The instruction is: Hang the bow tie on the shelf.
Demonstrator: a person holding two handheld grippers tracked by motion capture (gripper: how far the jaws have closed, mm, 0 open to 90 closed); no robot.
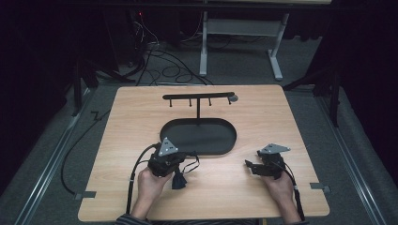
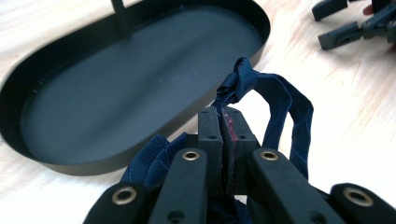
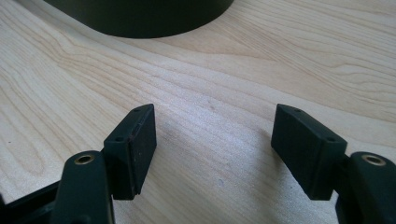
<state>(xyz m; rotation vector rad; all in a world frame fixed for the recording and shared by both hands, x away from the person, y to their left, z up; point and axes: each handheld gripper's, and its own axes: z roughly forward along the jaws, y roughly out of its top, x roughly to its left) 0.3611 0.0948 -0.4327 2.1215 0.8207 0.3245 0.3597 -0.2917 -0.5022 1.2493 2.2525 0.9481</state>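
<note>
A dark blue fabric strap [image 2: 280, 100] with a knot at its top loops out of my left gripper [image 2: 223, 122], whose jaws are shut on it. In the high view the left gripper [image 1: 180, 165] sits just in front of the black oval tray [image 1: 220, 140], and the strap [image 1: 179, 180] hangs below it. A black T-shaped rack [image 1: 198, 97] with several small hooks rises from the tray's far side. My right gripper [image 1: 249, 165] rests at the table's right, open. Its jaws [image 3: 212, 149] stand wide apart over bare wood.
The tray's rim [image 3: 140, 21] lies just ahead of the right gripper. The wooden table [image 1: 281, 122] has free room on both sides of the tray. Cables and table legs lie on the floor beyond the far edge [image 1: 202, 61].
</note>
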